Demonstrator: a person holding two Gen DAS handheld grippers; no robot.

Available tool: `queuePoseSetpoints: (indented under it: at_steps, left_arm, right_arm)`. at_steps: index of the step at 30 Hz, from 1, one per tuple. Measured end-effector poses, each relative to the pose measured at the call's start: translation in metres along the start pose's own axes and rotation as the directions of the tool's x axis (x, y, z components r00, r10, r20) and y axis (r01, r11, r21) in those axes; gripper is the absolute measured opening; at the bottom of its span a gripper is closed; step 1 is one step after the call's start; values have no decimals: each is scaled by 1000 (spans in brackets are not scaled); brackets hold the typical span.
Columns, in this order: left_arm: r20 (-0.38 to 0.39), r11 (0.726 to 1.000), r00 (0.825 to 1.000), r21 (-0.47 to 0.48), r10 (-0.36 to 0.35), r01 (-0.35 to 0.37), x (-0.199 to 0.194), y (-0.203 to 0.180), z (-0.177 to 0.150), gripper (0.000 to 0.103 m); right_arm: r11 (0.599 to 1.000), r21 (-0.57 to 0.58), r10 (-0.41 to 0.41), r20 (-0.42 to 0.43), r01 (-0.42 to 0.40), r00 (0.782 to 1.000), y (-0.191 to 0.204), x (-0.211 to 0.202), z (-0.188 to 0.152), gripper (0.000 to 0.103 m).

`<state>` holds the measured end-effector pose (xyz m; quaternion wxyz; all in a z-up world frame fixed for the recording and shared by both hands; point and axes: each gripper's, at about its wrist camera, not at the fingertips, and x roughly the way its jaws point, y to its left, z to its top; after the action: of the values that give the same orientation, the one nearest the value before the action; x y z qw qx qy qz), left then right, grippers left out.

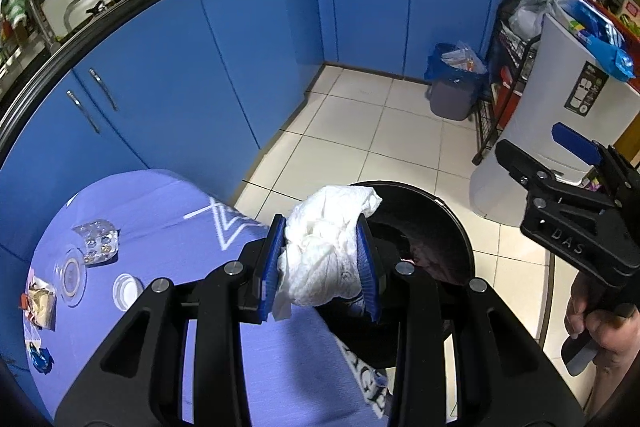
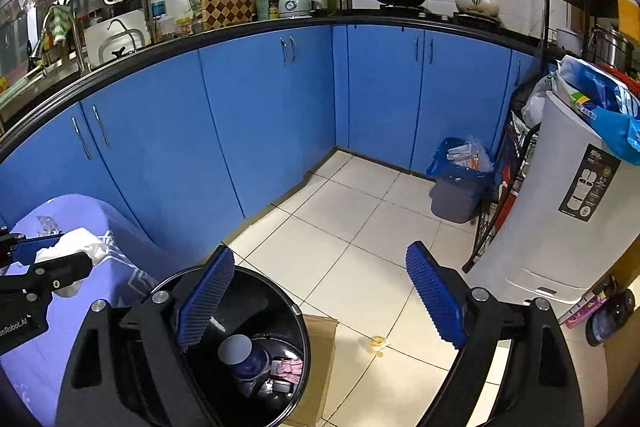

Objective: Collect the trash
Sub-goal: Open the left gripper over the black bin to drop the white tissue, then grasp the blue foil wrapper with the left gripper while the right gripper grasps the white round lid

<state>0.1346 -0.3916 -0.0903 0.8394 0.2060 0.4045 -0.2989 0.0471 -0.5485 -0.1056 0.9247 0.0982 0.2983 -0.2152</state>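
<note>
The left gripper point(image 1: 320, 259) is seen pinching a crumpled white paper tissue point(image 1: 328, 247) between its blue ribbed pads, the wad bulging up and forward out of the jaws. Just beyond and below the tissue, slightly to its right, the round black trash bin point(image 1: 448, 227) stands on the floor with its mouth open upward; the tissue is held at the bin's near rim, at the edge of the desk, rather than squarely over the opening. A short carry forward and to the right would, by judgement, bring the wad above the opening before release.

The right gripper point(image 2: 320, 299) is held with its jaws spread wide and nothing between them, its left pad above the bin point(image 2: 256, 347), in which a cup-like container and some pink scraps are visible.

The desk is covered by a lilac cloth with white lettering point(image 1: 160, 219), on which a clear blister pack point(image 1: 98, 241), a small white cap point(image 1: 127, 291) and a food wrapper point(image 1: 40, 301) remain. Cream floor tiles point(image 2: 352, 227), blue kitchen cabinets point(image 2: 260, 107) and a second, blue-lined bin point(image 2: 460, 187) make up the room. A small yellowish scrap point(image 2: 378, 343) lies on the floor.
</note>
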Motion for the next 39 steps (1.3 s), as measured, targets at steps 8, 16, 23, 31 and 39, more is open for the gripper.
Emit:
queuePoseSetpoints:
  at_steps: [8, 16, 23, 31, 39]
  left_arm:
    - [0, 999, 1000, 27, -20, 20, 5, -14, 9, 46]
    - [66, 1000, 998, 24, 11, -12, -6, -11, 9, 92]
    - [58, 1000, 998, -17, 19, -18, -12, 5, 3, 92]
    - [79, 992, 994, -111, 75, -66, -37, 56, -17, 94]
    - [65, 960, 986, -248, 154, -134, -61, 133, -56, 94]
  right_arm:
    - [1000, -7, -11, -8, 11, 1000, -3, 3, -3, 86]
    - [1000, 3, 1, -11, -1, 1000, -1, 3, -3, 86]
    - [998, -38, 42, -4, -42, 999, 26, -5, -1, 86]
    - [984, -130, 125, -1, -124, 992, 84, -19, 3, 86]
    - [945, -235, 225, -34, -226, 974, 164, -27, -4, 86]
